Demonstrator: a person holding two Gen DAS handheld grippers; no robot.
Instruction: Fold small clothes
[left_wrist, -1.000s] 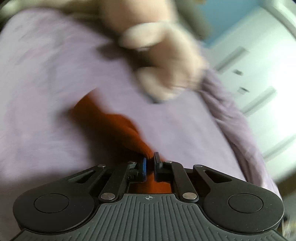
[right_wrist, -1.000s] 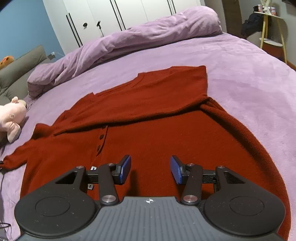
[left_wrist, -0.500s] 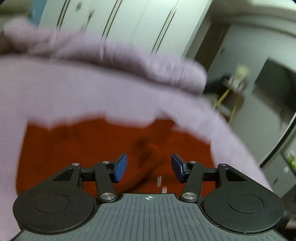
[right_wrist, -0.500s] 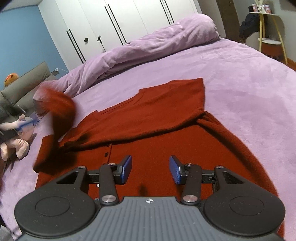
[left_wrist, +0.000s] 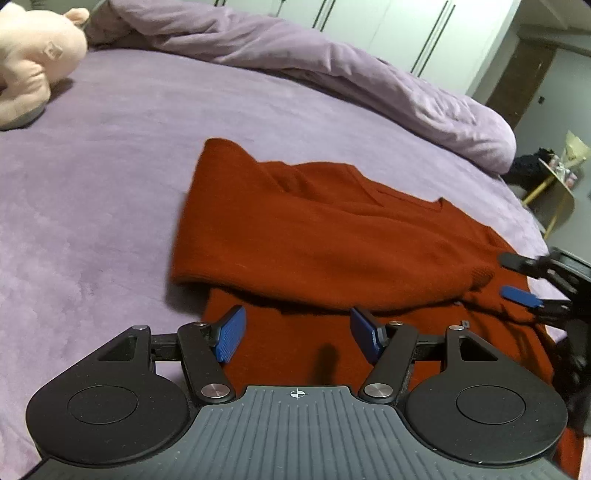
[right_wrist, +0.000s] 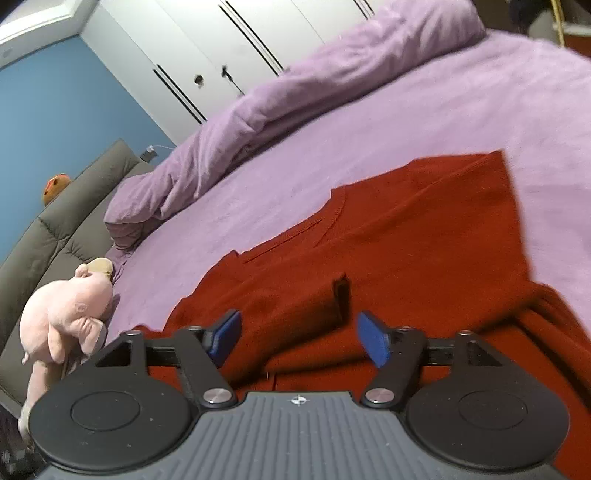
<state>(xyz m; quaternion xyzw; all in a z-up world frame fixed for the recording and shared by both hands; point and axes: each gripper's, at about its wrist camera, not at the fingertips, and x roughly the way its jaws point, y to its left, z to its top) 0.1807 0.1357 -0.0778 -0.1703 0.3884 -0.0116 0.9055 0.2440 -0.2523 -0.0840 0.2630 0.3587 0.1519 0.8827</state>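
Your left gripper (left_wrist: 297, 334) and right gripper (right_wrist: 299, 339) both hang spread wide and hold nothing, low over the red cardigan (left_wrist: 332, 236) lying partly folded on the purple bedspread (left_wrist: 92, 192). Bare bedspread surrounds its edges; the near hem is cut off behind your grippers.

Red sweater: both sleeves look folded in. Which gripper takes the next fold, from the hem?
Probably left. The left gripper is open, right over the red sweater at its near hem edge. The right gripper, also open, sits over the sleeve cuff mid-body, farther from a free edge.
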